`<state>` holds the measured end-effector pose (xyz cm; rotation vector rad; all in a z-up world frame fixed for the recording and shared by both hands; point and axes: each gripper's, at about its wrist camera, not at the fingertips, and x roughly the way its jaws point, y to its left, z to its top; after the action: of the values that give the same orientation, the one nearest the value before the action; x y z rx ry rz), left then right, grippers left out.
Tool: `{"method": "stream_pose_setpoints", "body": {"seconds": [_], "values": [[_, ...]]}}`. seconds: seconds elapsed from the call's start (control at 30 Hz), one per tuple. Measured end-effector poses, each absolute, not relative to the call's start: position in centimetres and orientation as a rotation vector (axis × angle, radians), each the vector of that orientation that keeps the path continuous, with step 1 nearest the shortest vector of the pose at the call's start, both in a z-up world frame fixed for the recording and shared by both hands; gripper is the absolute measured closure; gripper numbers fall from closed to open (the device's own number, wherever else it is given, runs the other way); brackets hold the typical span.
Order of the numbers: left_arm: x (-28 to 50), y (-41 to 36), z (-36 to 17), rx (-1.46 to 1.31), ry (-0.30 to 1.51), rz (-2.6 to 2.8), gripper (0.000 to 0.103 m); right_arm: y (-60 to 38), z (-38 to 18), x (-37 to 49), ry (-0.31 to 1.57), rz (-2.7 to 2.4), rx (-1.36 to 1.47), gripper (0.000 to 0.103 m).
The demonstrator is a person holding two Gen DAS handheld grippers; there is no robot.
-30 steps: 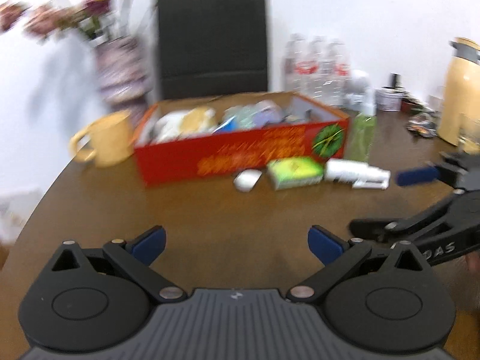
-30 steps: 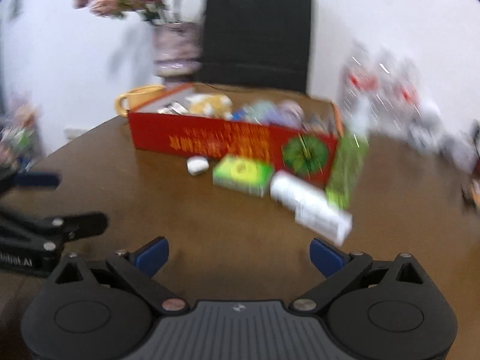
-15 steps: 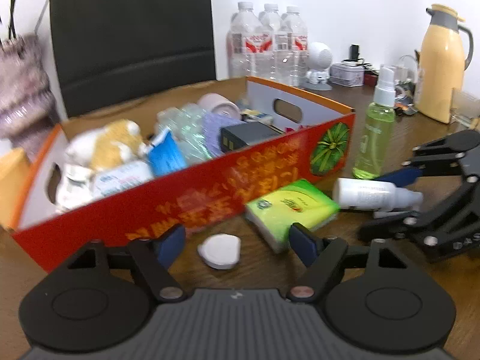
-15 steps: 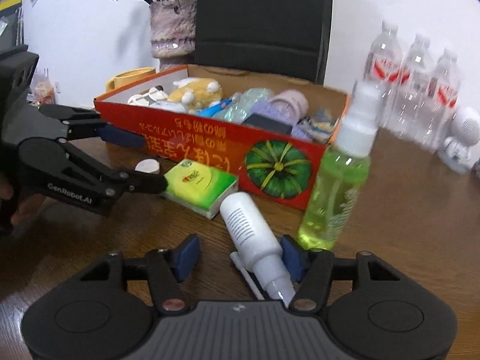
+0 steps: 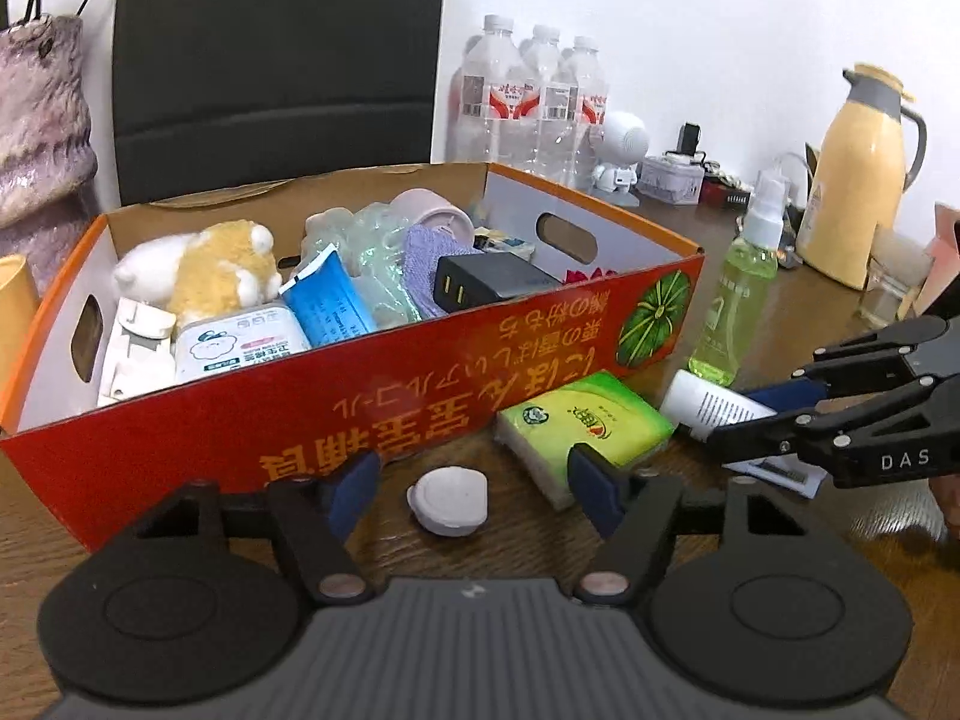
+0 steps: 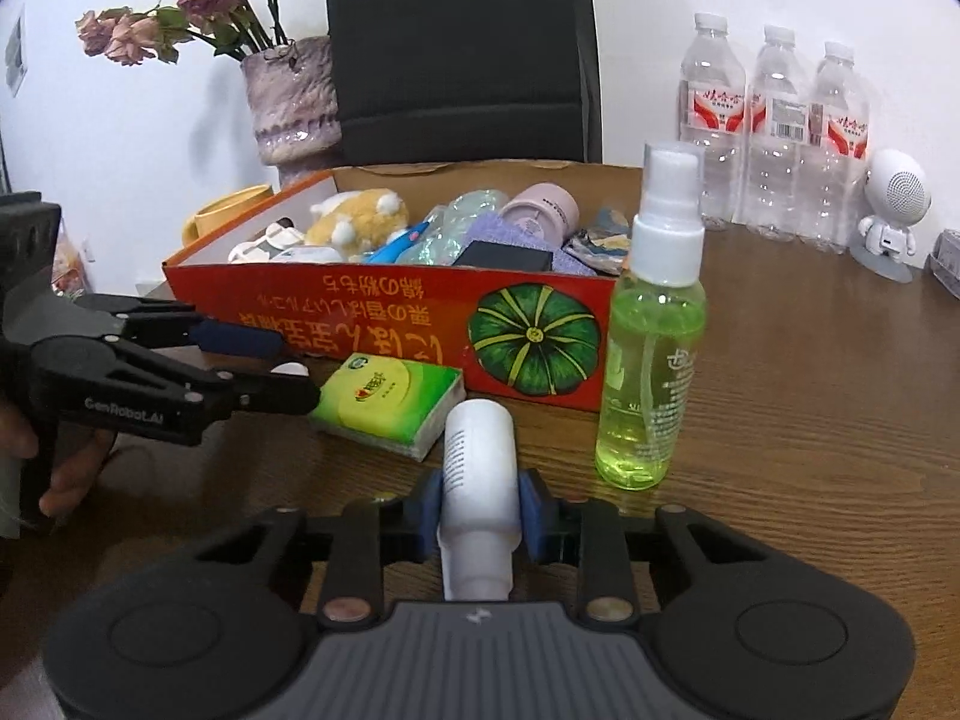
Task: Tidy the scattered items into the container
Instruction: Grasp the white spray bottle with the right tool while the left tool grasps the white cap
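Note:
A red cardboard box point(image 5: 336, 414) point(image 6: 384, 306) holds a plush toy, a charger and other items. In front of it lie a small white round case point(image 5: 449, 499), a green tissue pack point(image 5: 585, 426) point(image 6: 390, 399) and a white bottle point(image 5: 711, 407) point(image 6: 478, 456). A green spray bottle point(image 5: 735, 306) point(image 6: 654, 360) stands upright by the box's corner. My left gripper point(image 5: 471, 495) is open, its fingers on either side of the white case. My right gripper point(image 6: 480, 507) is shut on the white bottle lying on the table.
A yellow mug point(image 6: 222, 219) and a vase point(image 6: 294, 102) stand left of the box, a black chair point(image 5: 276, 72) behind it. Water bottles point(image 6: 774, 138), a white robot figure point(image 6: 894, 216) and a yellow thermos point(image 5: 858, 174) stand at the back right.
Both grippers have moved forward towards the items. The right gripper has closed on the white bottle. The left gripper has come closer around the white case.

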<state>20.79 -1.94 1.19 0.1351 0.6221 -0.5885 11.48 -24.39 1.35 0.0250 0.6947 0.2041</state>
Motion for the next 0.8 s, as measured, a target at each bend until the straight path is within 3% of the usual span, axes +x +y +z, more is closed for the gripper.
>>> {"method": "stream_pose_setpoints", "body": {"seconds": [0.1, 0.67, 0.73, 0.8], "values": [[20.6, -1.7, 1.3, 0.120, 0.625, -0.600, 0.045, -24.1, 1.2, 11.5, 0.687, 0.204, 0.006, 0.075], [20.6, -2.0, 0.7, 0.181, 0.657, -0.520, 0.055, -23.8, 1.0, 11.6, 0.685, 0.201, -0.012, 0.073], [20.3, -2.4, 0.6, 0.202, 0.643, -0.526, 0.069, -23.6, 1.0, 11.5, 0.684, 0.199, -0.024, 0.073], [20.0, -2.6, 0.7, 0.196, 0.648, -0.545, 0.075, -23.5, 1.0, 11.5, 0.683, 0.195, -0.030, 0.074]]}}
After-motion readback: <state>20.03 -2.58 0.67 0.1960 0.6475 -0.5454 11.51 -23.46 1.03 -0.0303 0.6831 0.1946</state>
